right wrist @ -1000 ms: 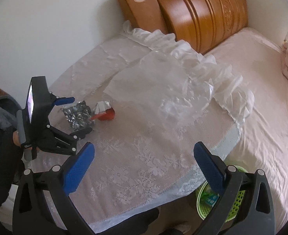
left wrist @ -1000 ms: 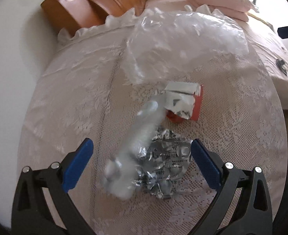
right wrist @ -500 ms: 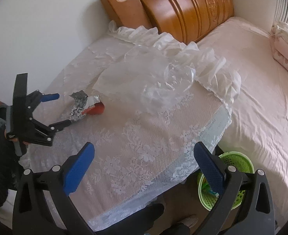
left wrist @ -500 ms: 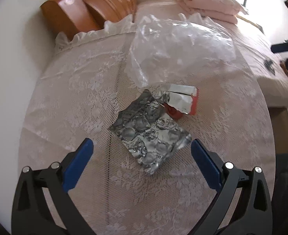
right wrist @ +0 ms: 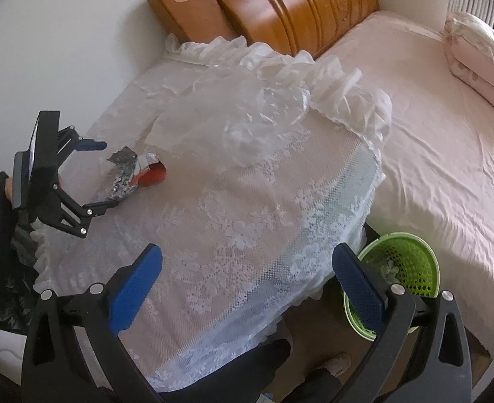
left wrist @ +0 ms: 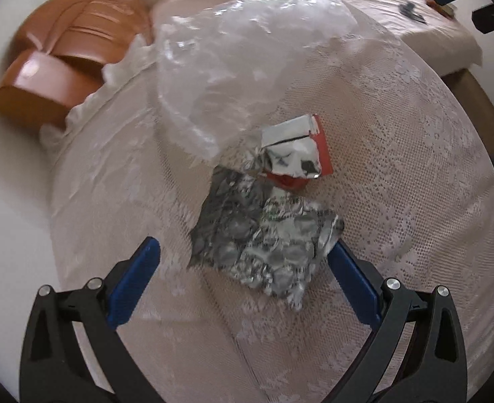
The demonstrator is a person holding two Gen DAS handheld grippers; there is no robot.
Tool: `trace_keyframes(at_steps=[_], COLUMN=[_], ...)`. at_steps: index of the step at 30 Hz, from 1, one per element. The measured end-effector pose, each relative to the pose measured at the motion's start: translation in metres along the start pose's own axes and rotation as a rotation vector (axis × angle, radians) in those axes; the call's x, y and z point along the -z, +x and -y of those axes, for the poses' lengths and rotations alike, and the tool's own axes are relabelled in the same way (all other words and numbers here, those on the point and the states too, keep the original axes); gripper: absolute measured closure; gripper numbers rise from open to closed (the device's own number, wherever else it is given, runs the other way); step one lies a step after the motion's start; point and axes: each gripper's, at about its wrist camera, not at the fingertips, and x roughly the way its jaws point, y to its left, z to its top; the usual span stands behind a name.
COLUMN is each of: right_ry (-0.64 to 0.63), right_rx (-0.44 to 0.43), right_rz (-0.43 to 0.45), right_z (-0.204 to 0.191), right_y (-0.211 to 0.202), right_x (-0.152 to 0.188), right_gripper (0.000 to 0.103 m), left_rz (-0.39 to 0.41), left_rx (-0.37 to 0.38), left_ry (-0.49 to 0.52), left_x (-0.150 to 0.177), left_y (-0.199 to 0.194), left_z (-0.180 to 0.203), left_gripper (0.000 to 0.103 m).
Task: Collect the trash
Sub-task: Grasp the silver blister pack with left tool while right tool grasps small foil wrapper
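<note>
A crumpled silver foil blister sheet point(left wrist: 263, 231) lies on the lace-covered table point(left wrist: 398, 174). Touching its far side is a red and silver carton scrap point(left wrist: 297, 154). A clear plastic bag point(left wrist: 247, 50) lies beyond both. My left gripper point(left wrist: 243, 268) is open, its jaws on either side of the foil's near end; the right blue pad point(left wrist: 351, 278) is at the foil's edge. From the right wrist view the left gripper point(right wrist: 100, 174) brackets the foil point(right wrist: 122, 174) beside the red scrap point(right wrist: 153, 174) and the bag point(right wrist: 247, 117). My right gripper point(right wrist: 247, 282) is open and empty over the table's near edge.
A green mesh waste basket point(right wrist: 411, 268) with some trash stands on the floor between table and bed. The pink bed point(right wrist: 448, 134) is at right, with its wooden headboard point(right wrist: 280, 6) against the wall. The table's frilled edge point(right wrist: 347, 77) borders the bed.
The left gripper has moved forward and closer to the foil sheet, which now sits between its open jaws. The right gripper has shifted so the green basket shows more fully.
</note>
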Motion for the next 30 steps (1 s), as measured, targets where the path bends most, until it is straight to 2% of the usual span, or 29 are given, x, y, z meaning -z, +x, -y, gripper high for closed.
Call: trace_keyframes(at_steps=[5, 8, 10, 12, 15, 19, 24, 26, 30], right_ry=[0.028, 0.036, 0.039, 0.036, 0.030, 0.002, -0.054, -0.088, -0.188], right_rx=[0.010, 0.009, 0.003, -0.002, -0.020, -0.047, -0.083, -0.093, -0.112], right_rz=[-0.003, 0.000, -0.001, -0.001, -0.004, -0.008, -0.017, -0.018, -0.013], right_z=[0.007, 0.009, 0.008, 0.007, 0.004, -0.005, -0.022, -0.031, -0.055], right_y=[-0.001, 0.000, 0.001, 0.003, 0.007, 0.012, 0.020, 0.023, 0.029], right_x=[0.001, 0.000, -0.002, -0.004, -0.008, -0.014, -0.021, -0.023, -0.027], right_gripper=[0.003, 0.003, 0.003, 0.003, 0.003, 0.003, 0.003, 0.003, 0.003], left_rz=[0.022, 0.036, 0.045, 0.055, 0.071, 0.074, 0.085, 0.098, 0.077], left_rx=[0.040, 0.064, 0.071, 0.059, 0.039, -0.016, -0.088, -0.094, -0.152], left_ry=[-0.016, -0.067, -0.128, -0.197, -0.345, -0.593, -0.863, -0.978, -1.130], left_x=[-0.011, -0.010, -0.004, 0.003, 0.019, 0.036, 0.052, 0.058, 0.068], left_y=[0.015, 0.019, 0.017, 0.015, 0.008, 0.002, -0.008, -0.013, -0.026], left_z=[-0.003, -0.005, -0.007, -0.008, -0.009, -0.011, -0.013, -0.011, -0.005], left_gripper=[0.008, 0.017, 0.027, 0.028, 0.030, 0.031, 0.031, 0.031, 0.031])
